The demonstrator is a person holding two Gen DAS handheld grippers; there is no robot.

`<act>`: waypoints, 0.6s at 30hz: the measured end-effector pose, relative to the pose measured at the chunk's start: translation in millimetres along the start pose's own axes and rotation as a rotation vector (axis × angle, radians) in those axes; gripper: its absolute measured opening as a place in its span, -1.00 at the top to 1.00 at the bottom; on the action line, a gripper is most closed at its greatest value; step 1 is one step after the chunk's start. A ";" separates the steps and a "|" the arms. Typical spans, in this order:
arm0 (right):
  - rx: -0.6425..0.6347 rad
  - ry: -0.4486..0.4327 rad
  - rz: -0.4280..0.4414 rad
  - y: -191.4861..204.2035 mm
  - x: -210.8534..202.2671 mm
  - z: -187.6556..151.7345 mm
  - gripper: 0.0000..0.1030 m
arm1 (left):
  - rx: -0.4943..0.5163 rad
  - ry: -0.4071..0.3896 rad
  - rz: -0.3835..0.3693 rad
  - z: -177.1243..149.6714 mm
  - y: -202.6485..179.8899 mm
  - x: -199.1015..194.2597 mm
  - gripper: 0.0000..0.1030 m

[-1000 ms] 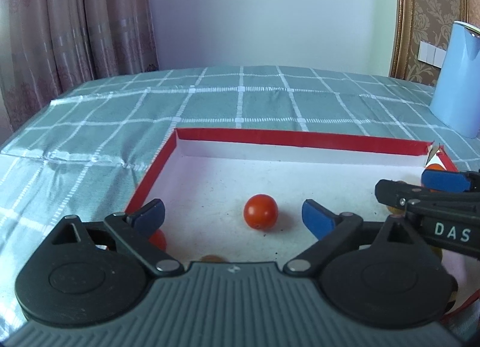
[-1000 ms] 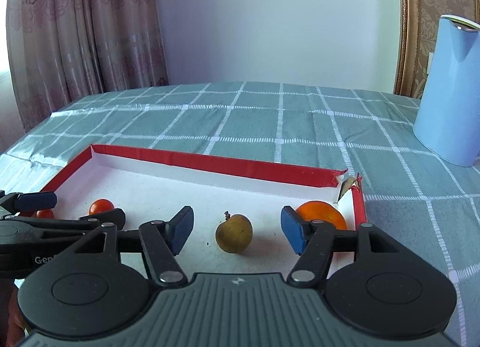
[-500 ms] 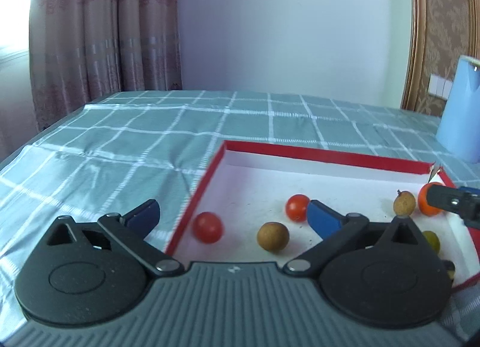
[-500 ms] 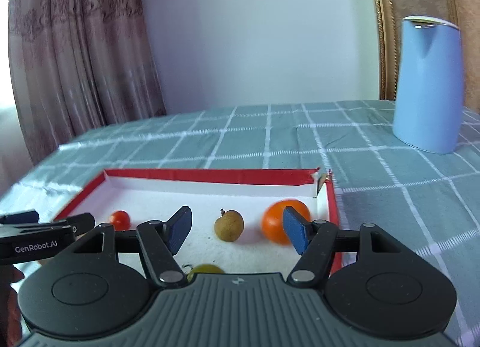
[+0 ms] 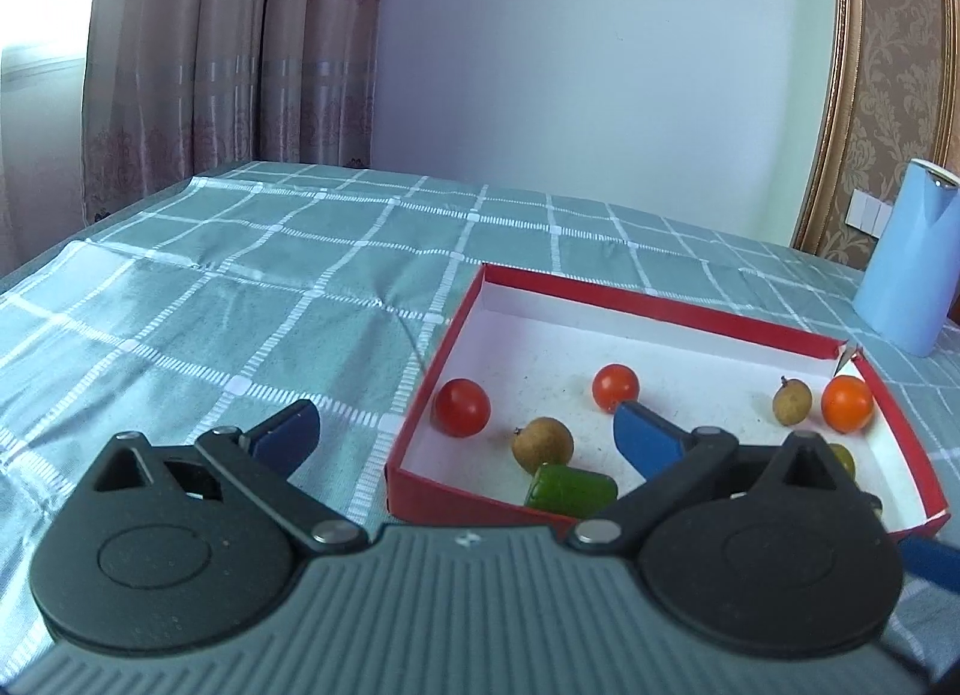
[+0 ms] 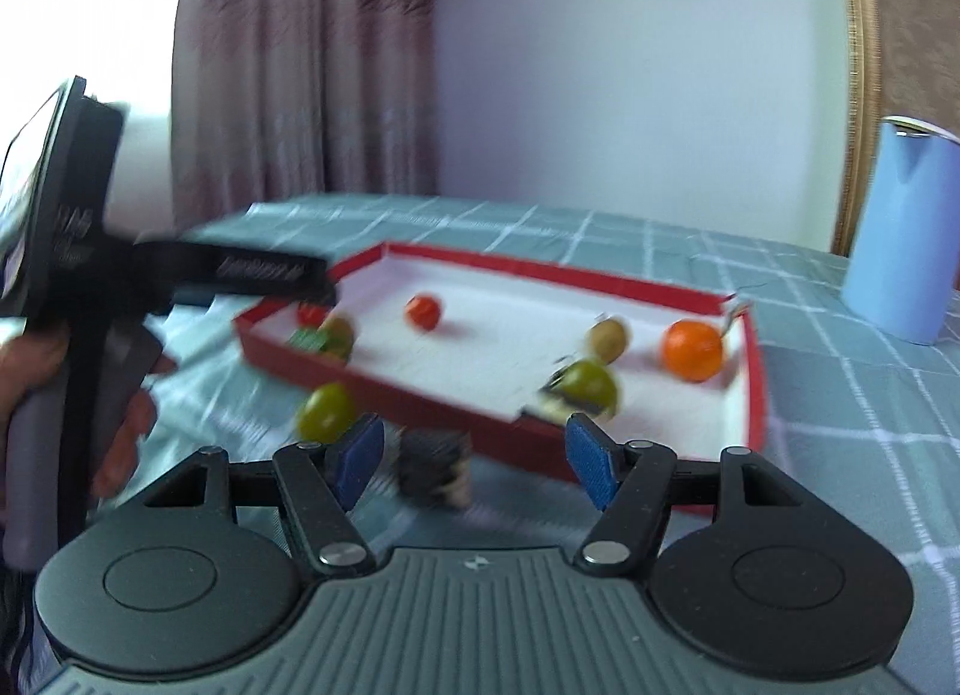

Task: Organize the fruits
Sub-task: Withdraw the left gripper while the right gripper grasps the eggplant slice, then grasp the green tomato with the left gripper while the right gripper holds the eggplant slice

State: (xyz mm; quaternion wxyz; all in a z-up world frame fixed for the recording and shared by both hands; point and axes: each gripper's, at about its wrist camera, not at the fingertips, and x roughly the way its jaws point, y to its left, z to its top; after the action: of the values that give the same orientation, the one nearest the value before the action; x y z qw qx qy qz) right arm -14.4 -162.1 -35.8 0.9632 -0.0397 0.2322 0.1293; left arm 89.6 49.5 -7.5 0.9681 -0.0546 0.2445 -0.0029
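Observation:
A red box with a white floor point(image 5: 543, 293) point(image 6: 660, 299) lies on the checked cloth. It holds two red tomatoes point(image 5: 462, 407) point(image 5: 615, 387), two brown longans point(image 5: 542, 443) point(image 5: 792, 402), an orange fruit point(image 5: 847, 404) point(image 6: 692, 350) and a green piece point(image 5: 570, 490). In the blurred right wrist view a green fruit point(image 6: 327, 412) and a dark lump point(image 6: 433, 470) lie outside the box's near wall, and another green fruit point(image 6: 588, 386) sits at its edge. My left gripper point(image 5: 465, 437) is open and empty, above the box's near left corner. My right gripper point(image 6: 474, 464) is open and empty, over the dark lump.
A tall light-blue jug point(image 5: 906, 263) point(image 6: 900, 227) stands on the cloth to the right of the box. Curtains point(image 5: 210, 47) hang behind the table at the left. The hand holding the left gripper point(image 6: 72, 287) shows at the left of the right wrist view.
Both grippers have pulled back and up from the box, so its whole floor shows. The right wrist view is now blurred by motion and shows fruit outside the box's near wall.

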 end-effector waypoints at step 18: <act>0.070 0.103 0.050 0.3 26.6 1.5 0.44 | 0.013 0.019 -0.015 -3.3 -1.4 1.8 -1.00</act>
State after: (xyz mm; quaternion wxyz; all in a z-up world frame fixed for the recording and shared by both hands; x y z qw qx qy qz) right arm 9.0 -155.4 -46.6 0.9472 -0.0066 0.2868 0.1430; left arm 89.6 47.8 -11.1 0.9660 -0.0501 0.2533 -0.0121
